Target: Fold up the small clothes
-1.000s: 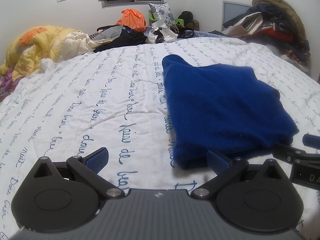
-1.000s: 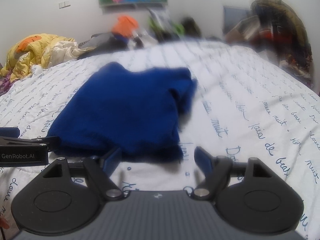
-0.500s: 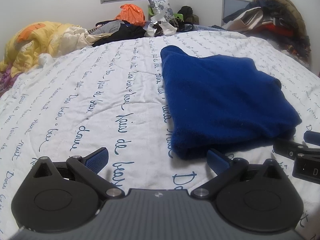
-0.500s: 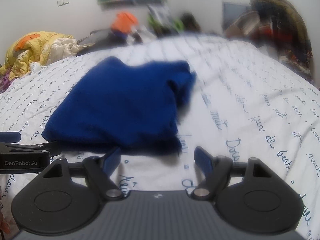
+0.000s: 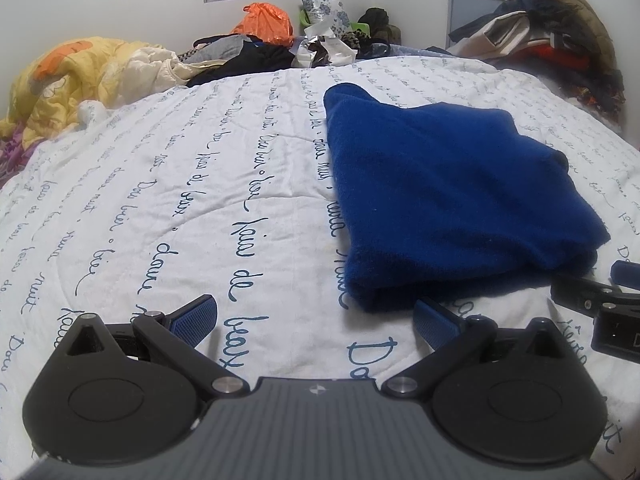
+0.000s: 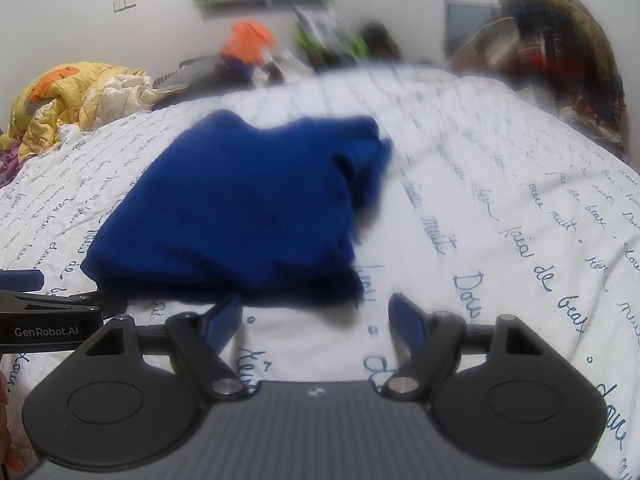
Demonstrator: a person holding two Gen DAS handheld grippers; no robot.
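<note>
A blue fleece garment (image 5: 448,196) lies folded into a rough rectangle on the white bedspread (image 5: 180,208) with blue script. In the right wrist view the garment (image 6: 248,216) lies ahead and to the left. My left gripper (image 5: 316,316) is open and empty, just in front of the garment's near left corner, not touching it. My right gripper (image 6: 316,316) is open and empty, just short of the garment's near right corner. The right gripper also shows at the right edge of the left wrist view (image 5: 600,304); the left one shows at the left edge of the right wrist view (image 6: 48,312).
A yellow and orange quilt (image 5: 76,80) is heaped at the far left. Dark clothes and an orange bag (image 5: 268,20) lie along the bed's far edge. A pile of coats (image 5: 560,40) stands at the far right.
Both grippers have drawn back a little toward me from the garment's near edge. The left gripper's right finger no longer overlaps the cloth. The garment has not moved.
</note>
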